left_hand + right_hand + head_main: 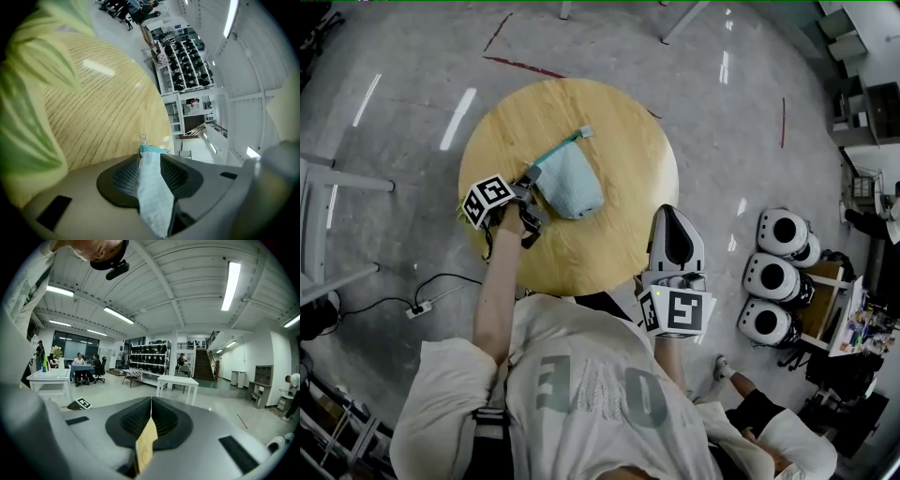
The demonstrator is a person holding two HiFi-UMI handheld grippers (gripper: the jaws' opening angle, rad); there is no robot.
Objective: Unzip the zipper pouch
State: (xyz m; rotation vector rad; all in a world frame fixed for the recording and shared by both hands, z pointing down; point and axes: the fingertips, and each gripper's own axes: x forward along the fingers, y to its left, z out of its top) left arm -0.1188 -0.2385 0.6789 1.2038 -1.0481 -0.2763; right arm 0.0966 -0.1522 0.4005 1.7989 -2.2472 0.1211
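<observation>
**On the round worktop: left tool clamps the pouch, right tool shut at the rim**

On the wooden worktop (619, 141), left of centre, the pale blue zipper pouch (570, 180) lies slantwise. Its teal zipper edge runs up to a small pale tab (586, 132).

The person's bare left forearm (492, 300) stretches up from the shoulder to the left tool (531, 184). This tool meets the pouch's near left end, and its marker cube (486, 200) is turned outward. The head view shows only that contact. The left gripper view settles the hold: the left tool (149, 157) has both ribbed pads pressed on a fold of the pouch (152, 197), which trails back between the jaws. The wood grain lies just beyond, tilted in that view.

To the right, the right tool (672, 214) sits over the worktop's near right rim, well apart from the pouch and pointing away from the person. The right gripper view looks out level over a hall of white tables and dark shelving (150, 355), none of which shows from the head. There the right tool (151, 401) has its pads closed together. A tan sliver shows in the slot beneath them, and what it is cannot be told.
</observation>
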